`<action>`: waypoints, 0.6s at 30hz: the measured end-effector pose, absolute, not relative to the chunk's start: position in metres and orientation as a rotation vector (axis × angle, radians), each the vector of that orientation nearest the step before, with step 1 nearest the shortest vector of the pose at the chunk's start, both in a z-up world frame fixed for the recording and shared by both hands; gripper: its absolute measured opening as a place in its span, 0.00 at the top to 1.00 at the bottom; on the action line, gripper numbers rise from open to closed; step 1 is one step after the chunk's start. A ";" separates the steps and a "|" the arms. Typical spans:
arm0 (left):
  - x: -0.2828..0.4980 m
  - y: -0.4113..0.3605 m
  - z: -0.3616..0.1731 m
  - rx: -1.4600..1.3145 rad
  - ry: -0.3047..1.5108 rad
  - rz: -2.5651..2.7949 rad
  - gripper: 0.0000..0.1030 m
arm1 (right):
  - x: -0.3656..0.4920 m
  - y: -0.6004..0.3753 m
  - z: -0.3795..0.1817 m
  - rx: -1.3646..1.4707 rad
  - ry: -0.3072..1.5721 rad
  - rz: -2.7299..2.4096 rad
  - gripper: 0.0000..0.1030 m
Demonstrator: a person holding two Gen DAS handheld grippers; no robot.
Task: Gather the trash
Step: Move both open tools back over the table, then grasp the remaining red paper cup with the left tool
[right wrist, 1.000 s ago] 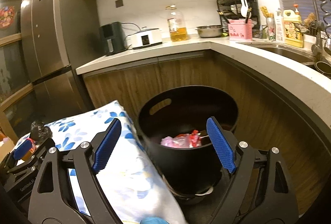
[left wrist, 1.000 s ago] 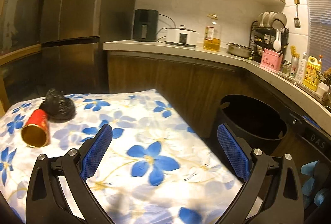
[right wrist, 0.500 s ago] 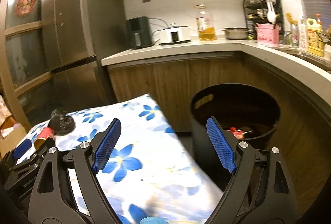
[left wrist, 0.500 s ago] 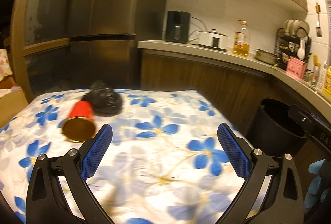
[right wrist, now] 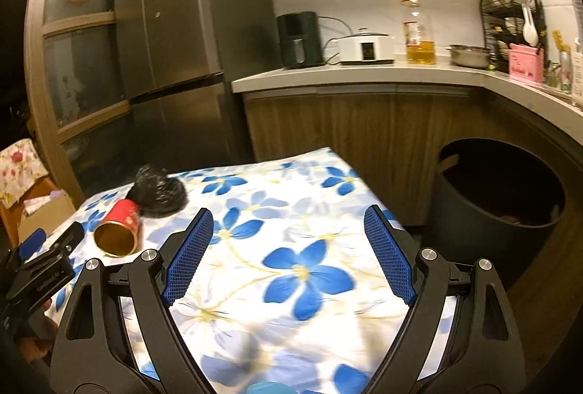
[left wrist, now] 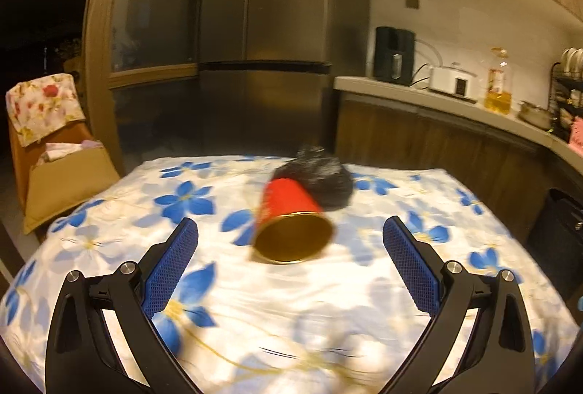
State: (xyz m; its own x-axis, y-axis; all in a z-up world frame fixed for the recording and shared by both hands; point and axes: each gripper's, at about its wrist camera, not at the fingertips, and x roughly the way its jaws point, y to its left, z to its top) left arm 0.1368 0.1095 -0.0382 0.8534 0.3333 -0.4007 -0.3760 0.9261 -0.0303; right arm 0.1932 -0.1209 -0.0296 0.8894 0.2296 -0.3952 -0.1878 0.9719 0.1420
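Observation:
A red cup (left wrist: 291, 212) with a gold inside lies on its side on the flowered tablecloth (left wrist: 328, 303), mouth toward me. A crumpled black bag (left wrist: 320, 177) lies just behind it, touching it. My left gripper (left wrist: 289, 248) is open and empty, with the cup straight ahead between the line of its fingers. In the right wrist view the cup (right wrist: 120, 226) and the bag (right wrist: 158, 190) lie at the far left of the table. My right gripper (right wrist: 288, 248) is open and empty above the table's middle. The black bin (right wrist: 499, 201) stands on the floor to the right.
A tall fridge (right wrist: 182, 48) stands behind the table. A counter (right wrist: 364, 73) with appliances and an oil bottle runs along the back and right. A cardboard box (left wrist: 69, 182) and a cloth-covered chair (left wrist: 43, 106) stand left of the table. The left gripper's body (right wrist: 40, 270) shows at the left edge.
Both grippers have swung left, away from the bin and toward the table. The cup and bag now sit centred ahead of the left gripper and look closer. Both grippers stayed open.

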 end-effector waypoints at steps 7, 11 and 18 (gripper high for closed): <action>0.152 0.144 -0.046 -0.186 0.455 0.350 0.06 | 0.205 -0.087 -0.033 0.094 0.436 0.274 0.19; 0.166 0.145 -0.051 -0.174 0.495 0.343 0.06 | 0.211 -0.075 -0.031 0.102 0.434 0.295 0.19; 0.185 0.153 -0.063 -0.193 0.576 0.331 0.13 | 0.222 -0.059 -0.025 0.101 0.420 0.324 0.19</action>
State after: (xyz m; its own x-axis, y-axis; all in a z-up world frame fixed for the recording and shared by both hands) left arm 0.1852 0.1532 -0.0631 0.7878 0.2521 -0.5619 -0.3589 0.9294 -0.0861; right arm 0.2216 -0.0586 -0.0249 0.8626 0.3291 -0.3843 -0.2875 0.9438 0.1629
